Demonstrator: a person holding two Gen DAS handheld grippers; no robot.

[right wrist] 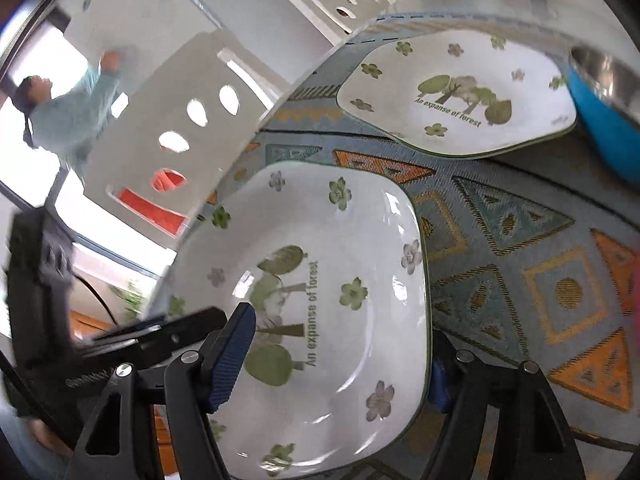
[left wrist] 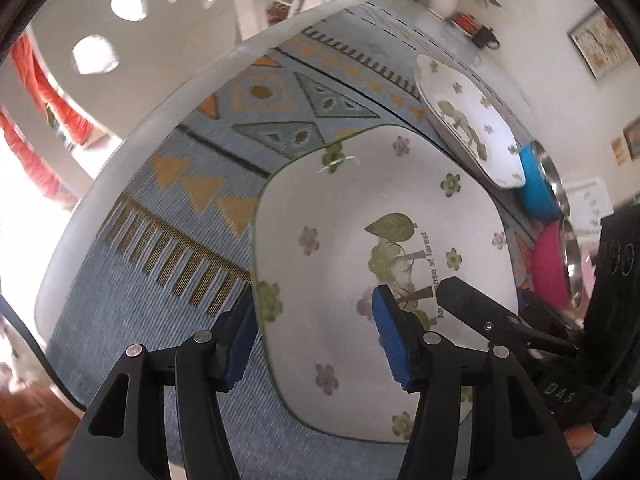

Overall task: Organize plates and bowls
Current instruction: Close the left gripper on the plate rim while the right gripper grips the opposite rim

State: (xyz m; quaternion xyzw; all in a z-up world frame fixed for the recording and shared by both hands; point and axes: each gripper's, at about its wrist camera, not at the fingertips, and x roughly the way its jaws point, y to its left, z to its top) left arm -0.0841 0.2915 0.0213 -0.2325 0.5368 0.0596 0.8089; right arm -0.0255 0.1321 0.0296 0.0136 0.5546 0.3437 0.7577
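A square white plate with green trees and flowers lies on the patterned blue mat near the table's edge. My left gripper straddles one side of its rim, one blue pad outside the edge and the other over the plate's inside. On the opposite side my right gripper does the same, with one pad above the plate and the other tucked under the rim. I see no pad pressing on it. A matching second plate sits farther back, partly resting on a blue bowl.
A pink steel-lined bowl stands beside the blue one. A white vase and a dark mug are at the table's far end. White chairs stand by the table edge, and a person is in the background.
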